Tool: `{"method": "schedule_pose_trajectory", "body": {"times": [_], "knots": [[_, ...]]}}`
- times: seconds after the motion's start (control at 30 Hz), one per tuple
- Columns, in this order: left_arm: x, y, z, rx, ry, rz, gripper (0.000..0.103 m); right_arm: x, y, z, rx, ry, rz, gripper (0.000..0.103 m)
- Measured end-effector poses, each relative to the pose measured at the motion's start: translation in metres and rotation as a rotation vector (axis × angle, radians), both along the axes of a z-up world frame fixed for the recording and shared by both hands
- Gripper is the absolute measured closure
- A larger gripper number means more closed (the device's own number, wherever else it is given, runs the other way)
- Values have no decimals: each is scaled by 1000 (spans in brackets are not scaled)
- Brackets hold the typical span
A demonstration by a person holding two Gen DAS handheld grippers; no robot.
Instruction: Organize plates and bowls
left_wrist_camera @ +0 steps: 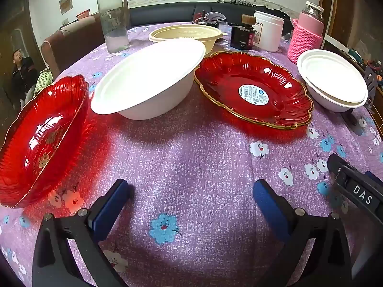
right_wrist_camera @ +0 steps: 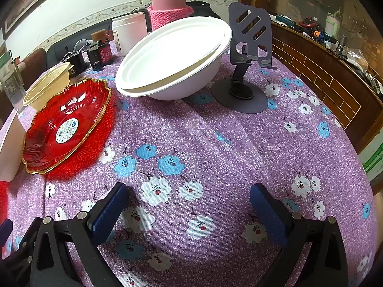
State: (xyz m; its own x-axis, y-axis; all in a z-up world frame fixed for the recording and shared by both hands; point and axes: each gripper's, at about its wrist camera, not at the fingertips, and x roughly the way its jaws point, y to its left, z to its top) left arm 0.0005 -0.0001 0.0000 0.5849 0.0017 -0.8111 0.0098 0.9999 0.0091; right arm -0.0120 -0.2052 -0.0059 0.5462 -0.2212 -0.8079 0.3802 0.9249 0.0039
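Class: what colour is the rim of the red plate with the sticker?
Gold, edging the scalloped red plate; clearest in the left wrist view.

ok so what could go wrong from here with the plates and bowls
1. The red plate with the sticker lies close against the big white bowl; lifting either could nudge the other.
2. The right white bowl appears to be two nested, so tongs on its rim may lift only one.
3. The phone stand beside that bowl could get knocked.

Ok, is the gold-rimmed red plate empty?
Empty: the gold-rimmed red plate holds only a round sticker label at its centre.
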Motion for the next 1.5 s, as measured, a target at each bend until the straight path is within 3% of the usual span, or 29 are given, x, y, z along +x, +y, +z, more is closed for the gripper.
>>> {"method": "schedule_pose_trajectory", "body": {"times": [1.5], "knots": [[-5, 4, 2, -3, -7, -9, 0, 0, 0, 0, -2, 1, 0, 1]]}}
